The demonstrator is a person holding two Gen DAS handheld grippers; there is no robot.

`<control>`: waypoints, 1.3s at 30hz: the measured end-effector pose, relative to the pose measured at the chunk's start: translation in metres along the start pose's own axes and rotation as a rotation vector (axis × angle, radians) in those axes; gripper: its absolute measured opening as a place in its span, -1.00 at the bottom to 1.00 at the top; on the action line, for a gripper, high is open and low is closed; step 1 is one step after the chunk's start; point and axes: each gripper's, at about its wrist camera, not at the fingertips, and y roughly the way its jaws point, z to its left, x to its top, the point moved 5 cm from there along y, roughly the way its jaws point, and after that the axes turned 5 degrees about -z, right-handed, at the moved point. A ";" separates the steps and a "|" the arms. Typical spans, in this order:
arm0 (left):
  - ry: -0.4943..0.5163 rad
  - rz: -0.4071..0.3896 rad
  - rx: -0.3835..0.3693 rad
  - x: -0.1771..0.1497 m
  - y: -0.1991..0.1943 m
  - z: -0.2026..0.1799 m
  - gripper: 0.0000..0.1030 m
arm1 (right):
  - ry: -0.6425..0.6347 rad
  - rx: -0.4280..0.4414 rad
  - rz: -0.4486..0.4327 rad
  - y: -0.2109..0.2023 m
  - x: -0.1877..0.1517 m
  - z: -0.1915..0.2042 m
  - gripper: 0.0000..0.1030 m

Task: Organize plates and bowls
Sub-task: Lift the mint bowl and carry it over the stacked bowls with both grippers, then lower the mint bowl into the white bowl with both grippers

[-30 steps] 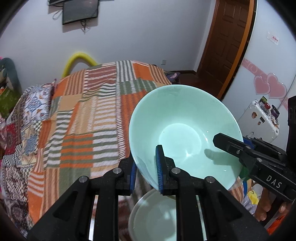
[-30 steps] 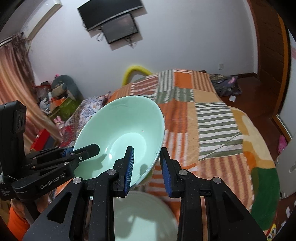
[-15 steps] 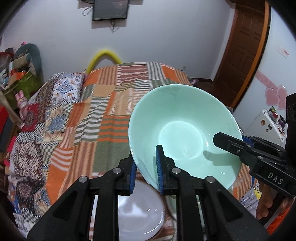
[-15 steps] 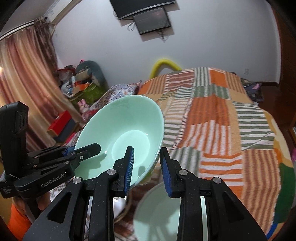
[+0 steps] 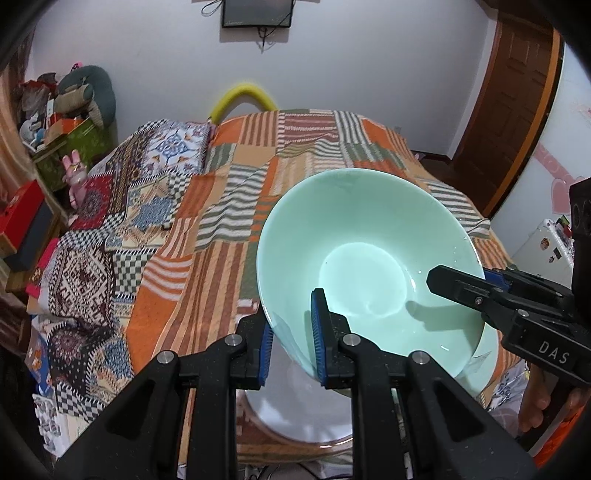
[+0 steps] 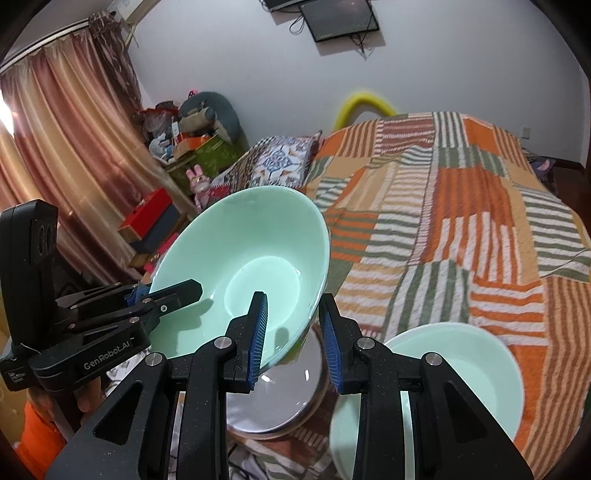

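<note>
Bed [image 5: 236, 206]: filled most of both views; patchwork quilt in orange, green, cream stripes [image 6: 480, 236], a blue-white patterned pillow [image 5: 173, 147] at its far left.
Room: white wall w/ a dark screen [image 5: 256, 13] mounted high; yellow curved tube [image 5: 242, 98] behind the bed.
Bowl [image 5: 365, 258]: mint green, held up off the bed, tilted so its inside faced both cams.
L gripper [image 5: 291, 343]: pinched the bowl's near rim, one blue pad inside, one outside; the wall filled the gap.
R gripper [image 6: 291, 334]: pinched the opposite rim the same way, inner pad against the inside, outer pad just under the edge.
Plate [image 6: 273, 391]: pale, glossy, lay on the quilt's near edge, under the raised bowl; a brown rim showed beneath it, what it was – cannot tell.
L view only: brown door [image 5: 517, 96] at right, pink hearts [image 5: 557, 192] on the wall by it, a white appliance w/ magnets [image 5: 546, 247]; R gripper came in from the right, marked "DAS", fingers [image 5: 532, 410] of the hand below it.
R view only: 2nd mint bowl [image 6: 458, 373] resting on the quilt, right of the plate and near it; reddish curtain [image 6: 74, 147] along the left wall; clutter of boxes and soft toys [image 6: 192, 136] in the corner; L gripper came in from the left, marked "GenRobot.AI", an orange sleeve [image 6: 37, 439] below it.
</note>
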 end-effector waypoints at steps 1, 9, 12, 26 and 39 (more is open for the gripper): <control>-0.005 0.006 0.002 -0.003 0.001 0.002 -0.66 | -0.002 0.003 0.009 0.003 -0.003 0.002 -0.46; -0.046 0.050 0.003 -0.028 0.011 0.017 -0.66 | -0.025 -0.007 0.054 0.015 -0.019 0.013 -0.46; -0.062 0.066 0.002 -0.038 0.015 0.021 -0.66 | -0.031 -0.010 0.069 0.019 -0.025 0.016 -0.46; -0.107 0.137 -0.003 -0.074 0.034 0.030 -0.66 | -0.022 -0.012 0.165 0.037 -0.056 0.015 -0.46; -0.116 0.174 0.002 -0.093 0.044 0.031 -0.66 | -0.017 -0.017 0.207 0.041 -0.070 0.012 -0.46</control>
